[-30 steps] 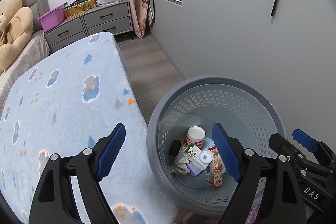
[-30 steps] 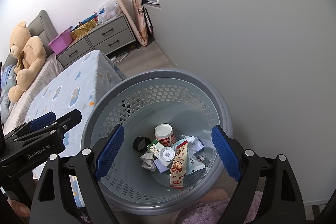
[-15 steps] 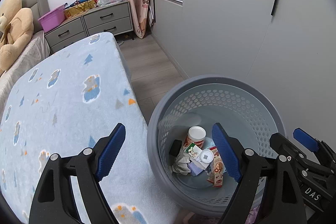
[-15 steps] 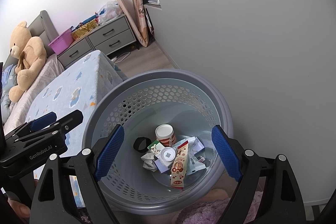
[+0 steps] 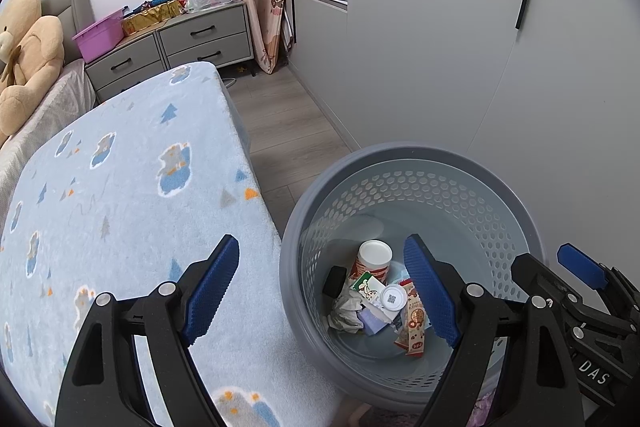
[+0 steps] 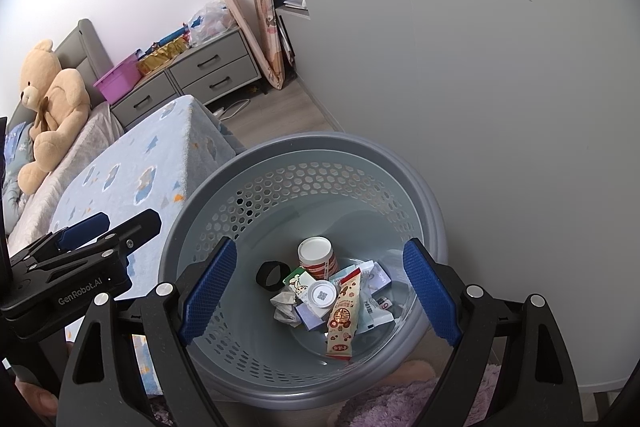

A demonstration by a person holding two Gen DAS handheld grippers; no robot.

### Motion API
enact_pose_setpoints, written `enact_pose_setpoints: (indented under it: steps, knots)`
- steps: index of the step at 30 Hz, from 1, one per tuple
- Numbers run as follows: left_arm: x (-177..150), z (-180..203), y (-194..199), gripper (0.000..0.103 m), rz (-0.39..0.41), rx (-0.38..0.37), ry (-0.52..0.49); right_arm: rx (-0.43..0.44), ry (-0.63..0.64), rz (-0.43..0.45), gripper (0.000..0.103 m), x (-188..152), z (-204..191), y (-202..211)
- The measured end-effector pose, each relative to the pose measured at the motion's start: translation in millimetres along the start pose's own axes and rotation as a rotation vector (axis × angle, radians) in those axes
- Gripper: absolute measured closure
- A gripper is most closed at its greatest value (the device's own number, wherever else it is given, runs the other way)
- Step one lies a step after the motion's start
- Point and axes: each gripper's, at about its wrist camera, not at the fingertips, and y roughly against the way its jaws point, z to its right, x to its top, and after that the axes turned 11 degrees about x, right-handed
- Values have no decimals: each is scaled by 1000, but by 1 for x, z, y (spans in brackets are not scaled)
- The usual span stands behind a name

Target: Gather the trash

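Both grippers hang spread wide with nothing between their blue pads. The left gripper (image 5: 322, 287) hovers over the edge where the bed meets the bin, one finger above the blanket (image 5: 120, 187) and the other above the bin's inside. The right gripper (image 6: 318, 291) hovers straight over the mouth of the bin (image 6: 420, 195), its two fingers framing the pile at the bottom. The bin is a round grey plastic basket with a perforated wall, standing on the wood floor (image 5: 280, 123) just beside the corner of the bed and close to a pale grey wardrobe door (image 6: 500, 87). The trash lies heaped on the bin's floor: a red and white cup (image 6: 317, 255) lying on its side with its white base facing up, a small round white lid (image 6: 322, 294) with a printed code, a long snack wrapper (image 6: 343, 315) with red print, a crumpled piece of paper (image 6: 285, 309), a black ring (image 6: 271, 275) lying apart to one side, and some small boxes and packets underneath. Farther off, a teddy bear (image 6: 48, 99) sits at the head of the bed, next to grey drawers (image 5: 200, 35) with a purple tub (image 5: 102, 35) on top.
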Motion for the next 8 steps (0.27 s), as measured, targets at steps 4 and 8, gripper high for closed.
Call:
enact_pose_setpoints:
  steps: [4,8]
  knots:
    - [0,-1,0,22,-5,0,2,0,0,0,19,0,-1,0]
    - [0,-1,0,22,-5,-1,2,0,0,1,19,0,-1,0]
